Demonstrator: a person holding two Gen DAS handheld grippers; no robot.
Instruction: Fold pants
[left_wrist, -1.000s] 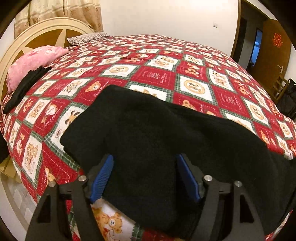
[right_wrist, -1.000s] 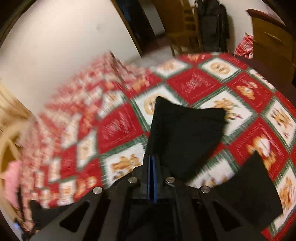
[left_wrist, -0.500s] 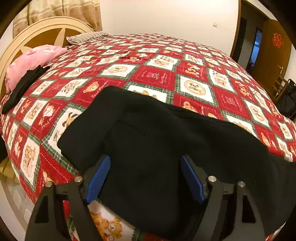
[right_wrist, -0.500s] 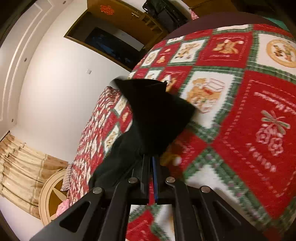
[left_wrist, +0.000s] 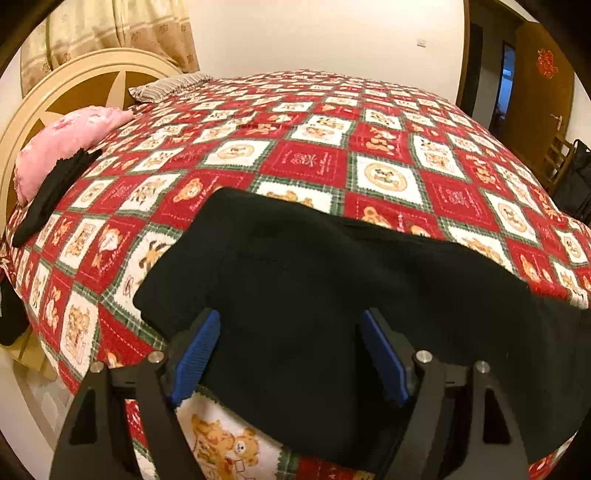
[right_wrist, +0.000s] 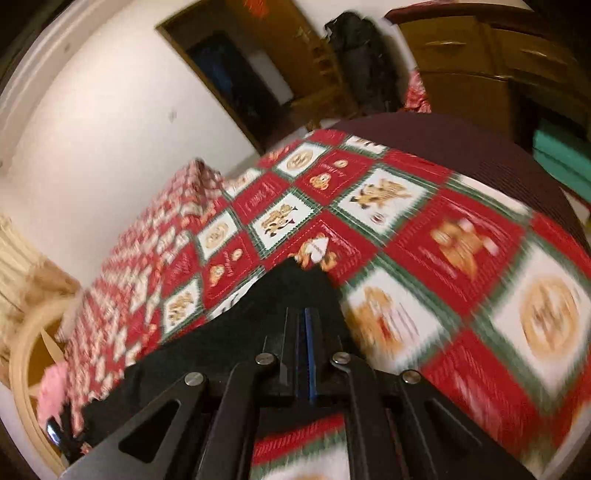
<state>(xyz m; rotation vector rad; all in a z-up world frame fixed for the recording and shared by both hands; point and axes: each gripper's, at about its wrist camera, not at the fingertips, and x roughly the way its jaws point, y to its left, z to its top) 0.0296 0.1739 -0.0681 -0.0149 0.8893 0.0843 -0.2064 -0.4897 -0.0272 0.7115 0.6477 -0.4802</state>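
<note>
The black pants (left_wrist: 332, 288) lie spread across the near part of the red patchwork bedspread (left_wrist: 306, 162). My left gripper (left_wrist: 290, 350) is open, its blue pads hovering over the near edge of the pants, holding nothing. My right gripper (right_wrist: 306, 332) is shut on the black pants (right_wrist: 258, 325), pinching the cloth near its far end; the fabric trails back to the left over the bedspread (right_wrist: 443, 236). The right wrist view is blurred by motion.
A pink pillow (left_wrist: 62, 144) with a dark garment (left_wrist: 51, 195) draped on it lies at the headboard (left_wrist: 74, 85) on the left. A striped pillow (left_wrist: 166, 86) lies behind. A doorway (right_wrist: 236, 85), a hanging bag (right_wrist: 358, 62) and a wooden dresser (right_wrist: 480, 62) stand beyond the bed.
My right gripper has swung with the pant end, and the view has turned from tilted sideways to level over the bed. The left gripper has stayed open over the pants, rising slightly.
</note>
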